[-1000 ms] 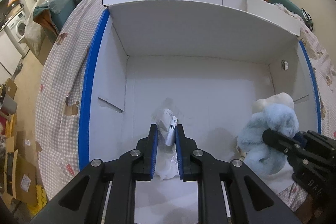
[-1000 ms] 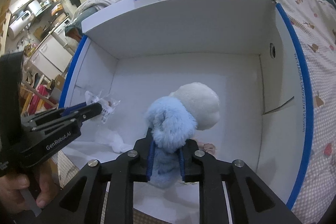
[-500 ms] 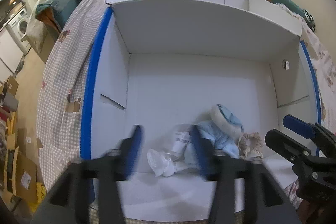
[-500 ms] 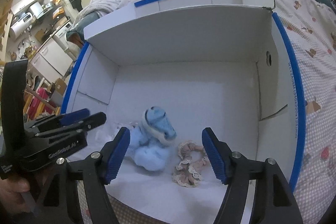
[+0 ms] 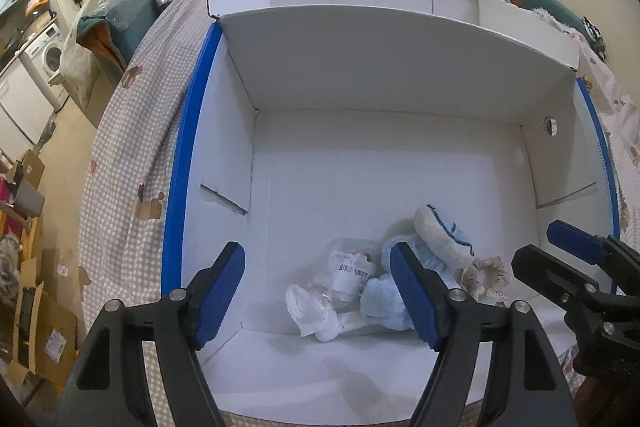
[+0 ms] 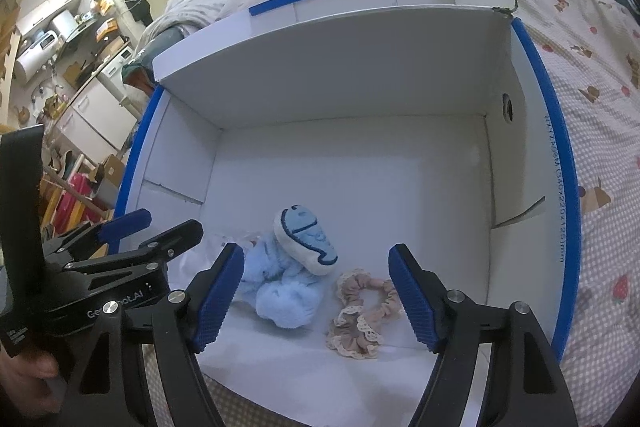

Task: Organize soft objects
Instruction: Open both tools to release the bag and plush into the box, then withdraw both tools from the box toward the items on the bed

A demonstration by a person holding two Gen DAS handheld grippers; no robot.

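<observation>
Left hand-held gripper (image 5: 318, 293): hung over the near end of the white box (image 5: 400, 75), jaws parted and widening, nothing between the pads. Right hand-held gripper (image 6: 316, 293): likewise spread wide above the box, jaws empty, gripping nothing.

Just beyond the left hand-held gripper's pads, on the box floor: lay a clear plastic packet (image 5: 344, 277) with a white label, a crumpled white piece at its near end. Beside it toward the right hand-held gripper, and touching it: sat a fluffy light-blue plush toy (image 6: 286, 285) with a white and blue face turned upward. Just ahead of the right hand-held gripper, close beside the toy: lay a pink frilled scrunchie (image 6: 362, 313) on the floor of the box.

Farther off: stood the box's far wall with its blue-taped edges. Beyond and around the box: spread a bed (image 6: 592, 75) under a checked, printed cover.
</observation>
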